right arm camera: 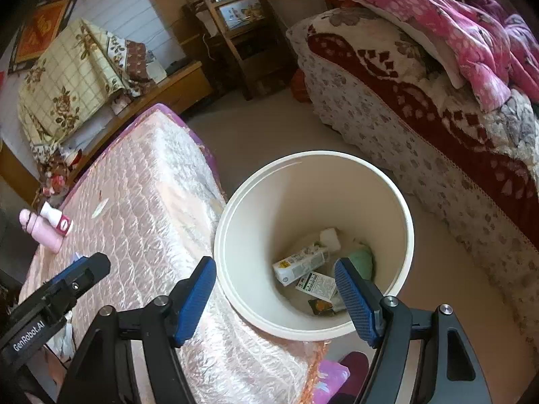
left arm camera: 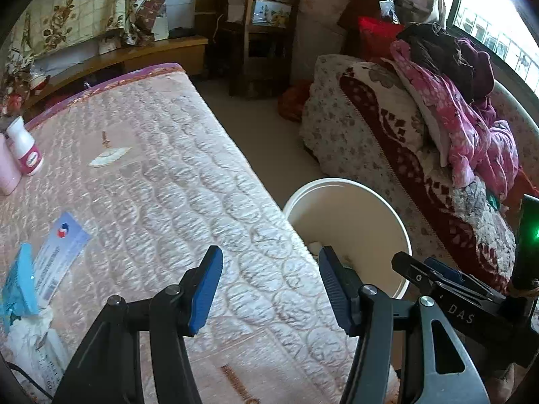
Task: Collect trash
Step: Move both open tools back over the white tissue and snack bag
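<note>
Left wrist view: left gripper (left arm camera: 269,289), jaws apart and empty, hangs over the mattress (left arm camera: 188,181); a blue packet (left arm camera: 20,286) lies far to its left. Right wrist view: right gripper (right arm camera: 276,299), released and empty, hangs over the white bin (right arm camera: 235,235) holding cartons (right arm camera: 299,266).

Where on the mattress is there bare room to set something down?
The mattress is bare from the bottles and wrapper across to the edge by the bin. Crowded: the near-left corner, with blue box, leaflet and tissues.
</note>
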Action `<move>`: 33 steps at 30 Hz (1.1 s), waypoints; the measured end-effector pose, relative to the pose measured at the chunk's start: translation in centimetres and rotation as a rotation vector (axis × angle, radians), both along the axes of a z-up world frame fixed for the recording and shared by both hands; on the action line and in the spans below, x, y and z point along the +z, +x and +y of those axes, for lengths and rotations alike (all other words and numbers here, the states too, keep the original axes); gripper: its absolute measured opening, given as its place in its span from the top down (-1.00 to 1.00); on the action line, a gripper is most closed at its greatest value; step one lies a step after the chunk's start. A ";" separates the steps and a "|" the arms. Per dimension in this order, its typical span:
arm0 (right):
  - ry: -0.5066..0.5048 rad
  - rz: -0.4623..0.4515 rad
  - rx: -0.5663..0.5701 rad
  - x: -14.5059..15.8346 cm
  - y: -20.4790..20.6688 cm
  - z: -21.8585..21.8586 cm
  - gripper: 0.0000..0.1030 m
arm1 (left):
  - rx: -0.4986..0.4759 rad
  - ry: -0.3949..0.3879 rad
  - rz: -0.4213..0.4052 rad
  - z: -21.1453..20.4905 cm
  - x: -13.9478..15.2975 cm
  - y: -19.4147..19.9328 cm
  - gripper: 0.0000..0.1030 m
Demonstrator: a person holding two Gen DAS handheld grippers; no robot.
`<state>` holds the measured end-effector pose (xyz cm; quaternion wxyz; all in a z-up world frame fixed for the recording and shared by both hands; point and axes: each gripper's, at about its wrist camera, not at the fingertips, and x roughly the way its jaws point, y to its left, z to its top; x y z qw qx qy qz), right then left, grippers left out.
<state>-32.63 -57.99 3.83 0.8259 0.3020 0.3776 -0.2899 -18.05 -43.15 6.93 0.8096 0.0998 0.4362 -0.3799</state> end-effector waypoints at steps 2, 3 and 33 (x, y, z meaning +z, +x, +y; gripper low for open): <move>-0.010 0.002 0.007 0.2 0.1 0.6 -0.49 | 0.008 0.004 -0.010 0.7 0.1 0.0 -0.17; -0.012 0.002 0.010 0.2 0.2 0.8 -0.49 | 0.012 0.006 -0.015 1.0 0.2 0.0 -0.17; -0.021 0.013 0.318 1.6 7.0 14.2 -0.49 | 0.254 0.079 -0.064 19.0 2.2 3.3 -0.37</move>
